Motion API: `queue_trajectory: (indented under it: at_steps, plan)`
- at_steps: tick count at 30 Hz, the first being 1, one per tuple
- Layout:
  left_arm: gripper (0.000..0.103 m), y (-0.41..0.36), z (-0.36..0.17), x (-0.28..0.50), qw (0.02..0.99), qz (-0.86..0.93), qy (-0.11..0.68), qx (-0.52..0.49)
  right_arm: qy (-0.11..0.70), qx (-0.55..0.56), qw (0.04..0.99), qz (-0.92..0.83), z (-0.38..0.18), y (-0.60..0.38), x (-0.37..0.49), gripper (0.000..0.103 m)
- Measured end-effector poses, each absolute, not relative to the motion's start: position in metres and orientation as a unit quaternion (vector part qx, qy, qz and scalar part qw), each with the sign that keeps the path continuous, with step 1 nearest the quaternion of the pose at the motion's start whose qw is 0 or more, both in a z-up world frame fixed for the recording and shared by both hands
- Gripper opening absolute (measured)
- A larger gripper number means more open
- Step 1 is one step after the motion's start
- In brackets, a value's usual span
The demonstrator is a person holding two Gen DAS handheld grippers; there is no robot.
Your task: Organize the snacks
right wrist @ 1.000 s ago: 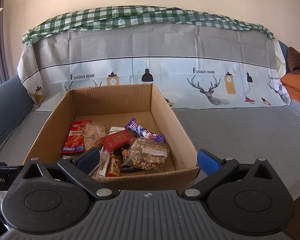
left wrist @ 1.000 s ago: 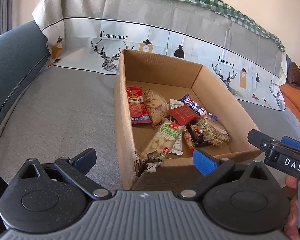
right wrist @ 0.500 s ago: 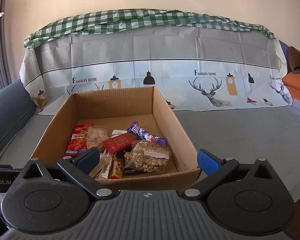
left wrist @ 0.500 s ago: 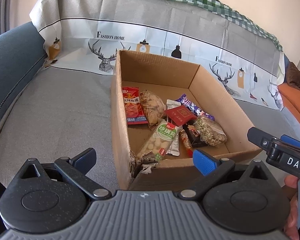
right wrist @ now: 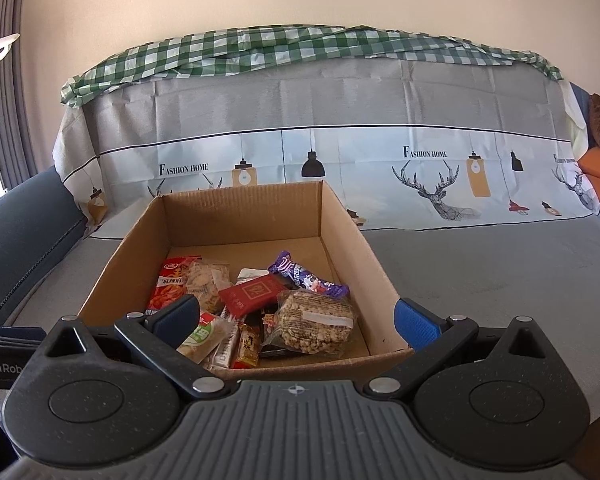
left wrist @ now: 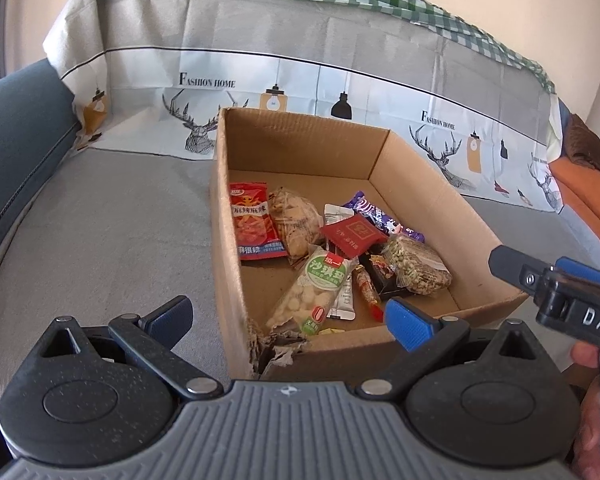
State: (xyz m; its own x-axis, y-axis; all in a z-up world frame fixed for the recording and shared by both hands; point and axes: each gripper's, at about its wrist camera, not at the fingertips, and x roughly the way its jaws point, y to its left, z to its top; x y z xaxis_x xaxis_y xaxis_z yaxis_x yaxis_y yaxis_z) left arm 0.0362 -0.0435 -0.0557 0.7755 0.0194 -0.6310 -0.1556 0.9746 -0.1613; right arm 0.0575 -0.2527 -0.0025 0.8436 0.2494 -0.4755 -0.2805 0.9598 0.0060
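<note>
An open cardboard box (left wrist: 300,144) (right wrist: 240,212) sits on a grey couch seat and holds several snack packets: a red chili-strip bag (left wrist: 252,220), a red square packet (left wrist: 354,234) (right wrist: 254,292), a purple bar (left wrist: 380,216) (right wrist: 306,276), a green-label puff pack (left wrist: 314,288) and a clear nut bag (left wrist: 416,268) (right wrist: 316,320). My left gripper (left wrist: 288,316) is open and empty, just in front of the box's torn near corner. My right gripper (right wrist: 296,316) is open and empty, in front of the box's near wall; it also shows in the left wrist view (left wrist: 556,288).
A grey couch cover (right wrist: 480,272) printed with deer and lamps drapes the seat and backrest. A green checked cloth (right wrist: 300,48) lies along the top. A dark blue armrest (left wrist: 16,140) is at the left, an orange cushion (left wrist: 580,196) at the right.
Both grippers have drawn back slightly and tilted upward. The box and its snacks have not moved. Both grippers stay open.
</note>
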Motion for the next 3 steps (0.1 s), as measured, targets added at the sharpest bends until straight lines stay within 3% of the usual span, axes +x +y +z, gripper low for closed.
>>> queue_trajectory:
  at_steps: [3]
  plan:
    - [0.103, -0.0443, -0.0573, 0.0405, 0.937, 0.043, 0.331, -0.105, 0.243, -0.020, 0.961, 0.128, -0.0023, -0.2584, 0.0633, 0.102]
